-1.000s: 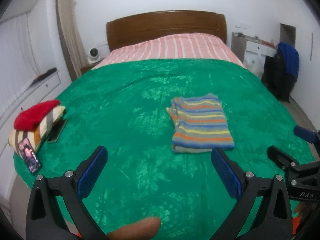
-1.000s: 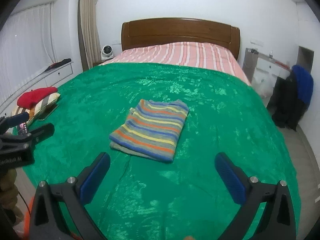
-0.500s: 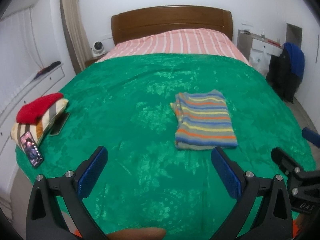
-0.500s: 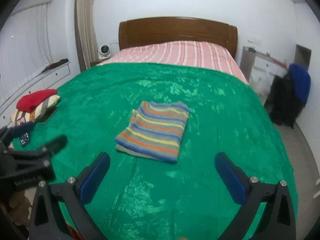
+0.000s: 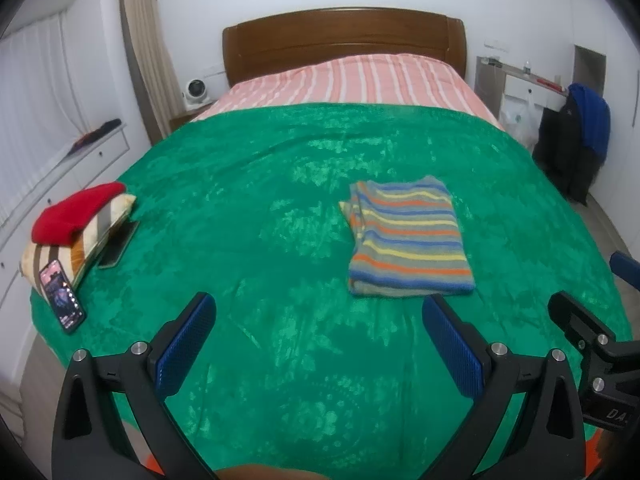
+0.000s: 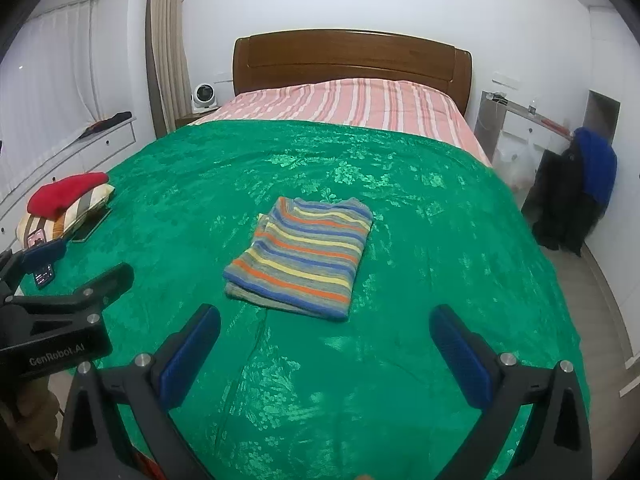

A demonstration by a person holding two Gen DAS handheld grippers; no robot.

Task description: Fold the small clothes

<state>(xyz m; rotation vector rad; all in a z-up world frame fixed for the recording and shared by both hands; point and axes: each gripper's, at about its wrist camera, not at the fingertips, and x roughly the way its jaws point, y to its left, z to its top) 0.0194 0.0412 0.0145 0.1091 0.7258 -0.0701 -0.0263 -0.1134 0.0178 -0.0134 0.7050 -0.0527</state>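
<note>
A small striped sweater [image 5: 408, 236], banded in blue, orange, yellow and grey, lies folded into a neat rectangle on the green blanket [image 5: 260, 208] covering the bed, just right of centre at about 1 o'clock in the left wrist view and near centre in the right wrist view. Both the left gripper [image 5: 318, 344] and the right gripper [image 6: 324, 350] hover over the blanket's near edge at 6 o'clock, blue-padded fingers [image 5: 188, 340] spread wide apart, holding and touching nothing. At 9 o'clock a red garment [image 5: 76, 212] rests on a striped pillow [image 5: 88, 240].
</note>
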